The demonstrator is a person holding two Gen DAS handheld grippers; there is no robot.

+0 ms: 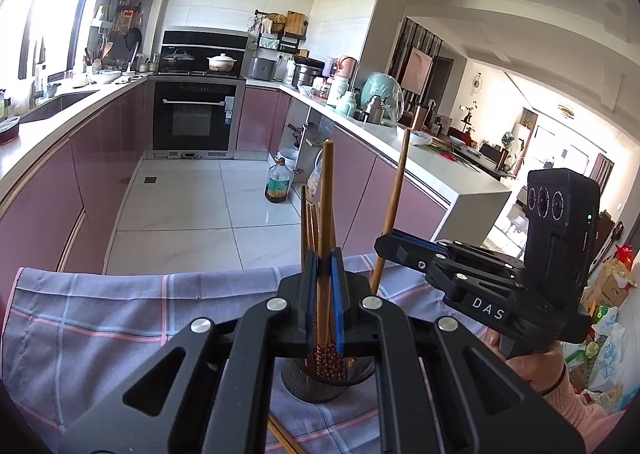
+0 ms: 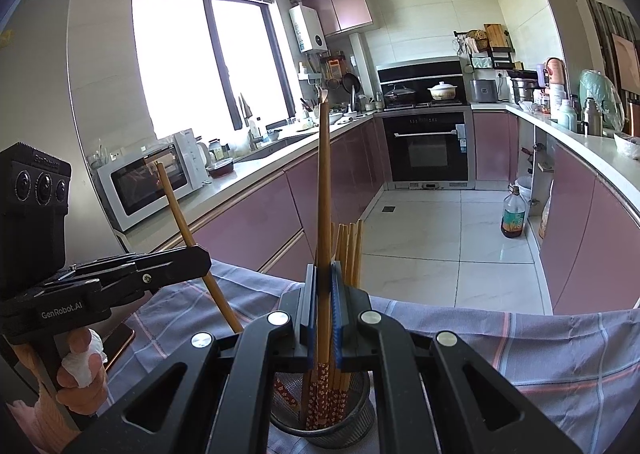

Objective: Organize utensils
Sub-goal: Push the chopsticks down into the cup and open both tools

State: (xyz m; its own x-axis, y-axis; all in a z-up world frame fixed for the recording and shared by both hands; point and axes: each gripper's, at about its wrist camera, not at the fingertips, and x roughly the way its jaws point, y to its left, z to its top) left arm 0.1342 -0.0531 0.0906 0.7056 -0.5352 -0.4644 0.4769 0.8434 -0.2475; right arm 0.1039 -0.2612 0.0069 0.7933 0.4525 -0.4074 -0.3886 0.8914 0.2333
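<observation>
Left gripper: jaws clamped on one upright chopstick above the mesh holder.
Right gripper: jaws pinched on another chopstick, near-vertical over the holder.
Holder: on checked cloth, bundled chopsticks inside.
Left view only: dining area far right.
Right view only: microwave, window, left.

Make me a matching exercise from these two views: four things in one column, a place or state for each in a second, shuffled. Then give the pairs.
Things
1. left gripper
2. mesh holder
3. oil bottle
4. checked cloth

Places or states
A. stands on the floor tiles
B. spread under the holder
C. shut on one chopstick
D. holds a bunch of chopsticks upright

Pairs: 1-C, 2-D, 3-A, 4-B
</observation>
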